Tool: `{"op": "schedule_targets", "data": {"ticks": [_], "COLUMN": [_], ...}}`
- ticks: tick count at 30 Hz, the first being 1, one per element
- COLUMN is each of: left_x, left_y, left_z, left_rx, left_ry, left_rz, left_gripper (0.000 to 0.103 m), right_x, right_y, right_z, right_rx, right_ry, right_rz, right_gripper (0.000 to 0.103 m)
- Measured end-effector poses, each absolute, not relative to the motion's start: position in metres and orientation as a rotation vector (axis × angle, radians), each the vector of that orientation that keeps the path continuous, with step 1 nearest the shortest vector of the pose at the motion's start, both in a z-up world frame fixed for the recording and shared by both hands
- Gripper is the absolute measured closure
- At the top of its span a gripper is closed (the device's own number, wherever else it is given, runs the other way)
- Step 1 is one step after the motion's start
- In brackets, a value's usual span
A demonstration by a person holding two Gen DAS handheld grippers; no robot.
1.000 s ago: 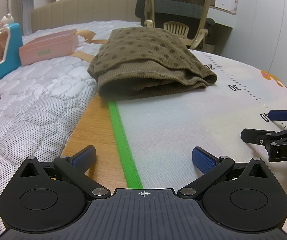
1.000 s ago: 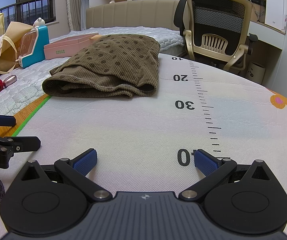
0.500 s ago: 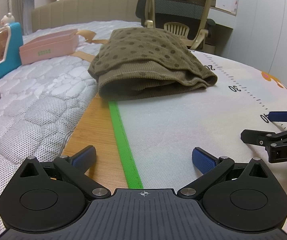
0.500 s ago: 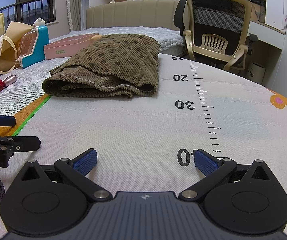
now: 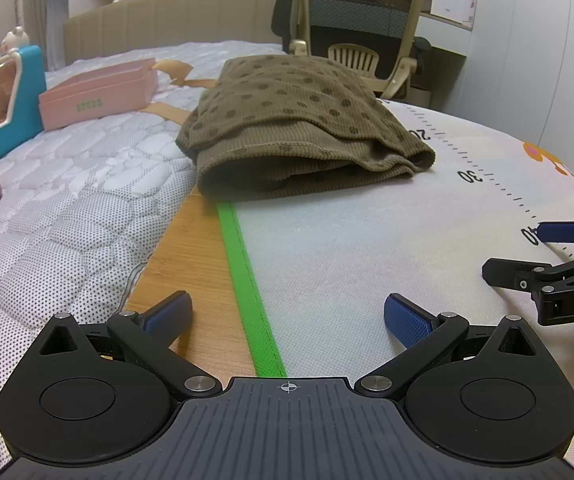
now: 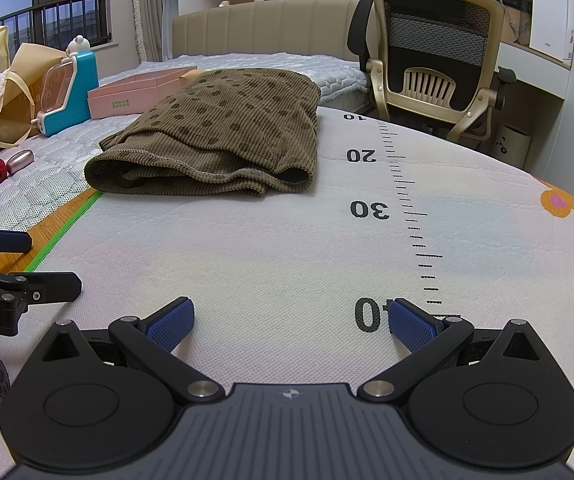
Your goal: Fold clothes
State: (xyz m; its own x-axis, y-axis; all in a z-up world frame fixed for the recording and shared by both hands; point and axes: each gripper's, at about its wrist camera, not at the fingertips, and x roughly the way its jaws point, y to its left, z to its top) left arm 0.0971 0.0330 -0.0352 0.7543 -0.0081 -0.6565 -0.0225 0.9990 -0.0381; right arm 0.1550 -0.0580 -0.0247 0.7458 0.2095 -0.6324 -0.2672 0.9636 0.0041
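Observation:
A brown dotted garment (image 5: 295, 124) lies folded in a thick bundle at the far end of the white ruler mat (image 5: 367, 248); the right wrist view shows the same garment (image 6: 223, 140) ahead and to the left. My left gripper (image 5: 287, 320) is open and empty, low over the mat's green edge strip, well short of the garment. My right gripper (image 6: 291, 320) is open and empty near the printed 0 mark. Each gripper shows at the side of the other's view.
A quilted mattress (image 5: 55, 208) lies left of the mat, with a pink box (image 5: 95, 96), a blue and white toy case (image 5: 11, 96) and a paper bag (image 6: 11, 92) on it. An office chair (image 6: 435, 60) and a desk stand beyond the mat.

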Motion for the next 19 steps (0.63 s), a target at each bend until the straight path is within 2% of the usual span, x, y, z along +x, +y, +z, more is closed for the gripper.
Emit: {"op": "schedule_targets", "data": {"ticks": [19], "left_x": [0.0964], "left_y": [0.0329], "left_z": [-0.035], "left_rx": [-0.047], "left_ry": [0.715], "left_rz": [0.011], "left_gripper": [0.0], "right_x": [0.1546], "right_y": [-0.0576], "right_z": [-0.0247], "right_rx": [-0.096], "right_ry": [0.683], "right_rz": [0.259], "right_gripper": [0.0]}}
